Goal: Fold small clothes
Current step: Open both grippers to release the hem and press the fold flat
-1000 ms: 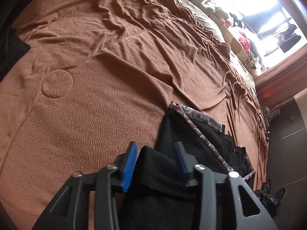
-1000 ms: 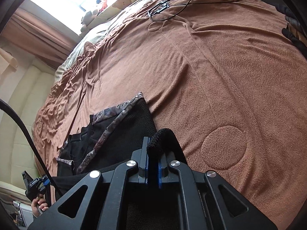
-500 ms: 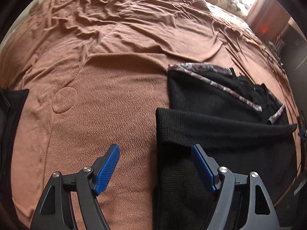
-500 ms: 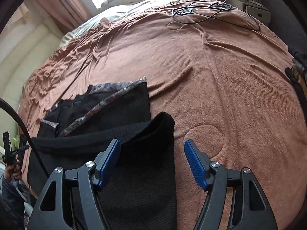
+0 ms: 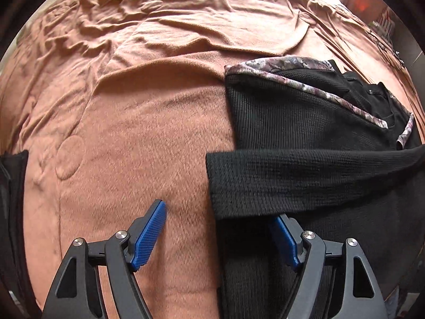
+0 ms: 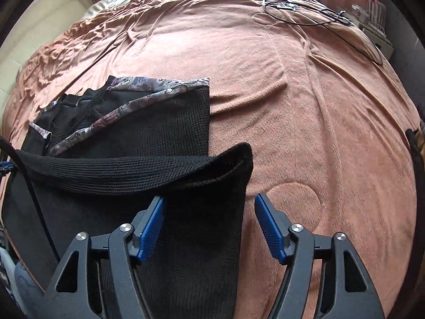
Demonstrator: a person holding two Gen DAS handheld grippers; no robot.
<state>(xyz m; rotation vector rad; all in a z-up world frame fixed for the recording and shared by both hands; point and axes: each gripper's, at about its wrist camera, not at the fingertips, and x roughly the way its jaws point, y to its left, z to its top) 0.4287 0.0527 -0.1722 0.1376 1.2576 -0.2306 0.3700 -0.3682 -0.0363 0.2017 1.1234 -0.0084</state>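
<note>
We have just let go: the left claw (image 5: 220, 235) stands wide, the right claw (image 6: 209, 228) narrows on nothing, black knit sweater (image 6: 159, 138) folded on the bed (image 6: 305, 106) at nine o'clock.

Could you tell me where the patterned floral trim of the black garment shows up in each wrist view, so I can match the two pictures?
Left wrist view: the patterned floral trim runs across the upper right, along the far edge of the black garment.
Right wrist view: the trim sits upper left of centre, again on the far edge.
Shared landmark: the folded black sleeve lying across the garment on the brown blanket.
</note>
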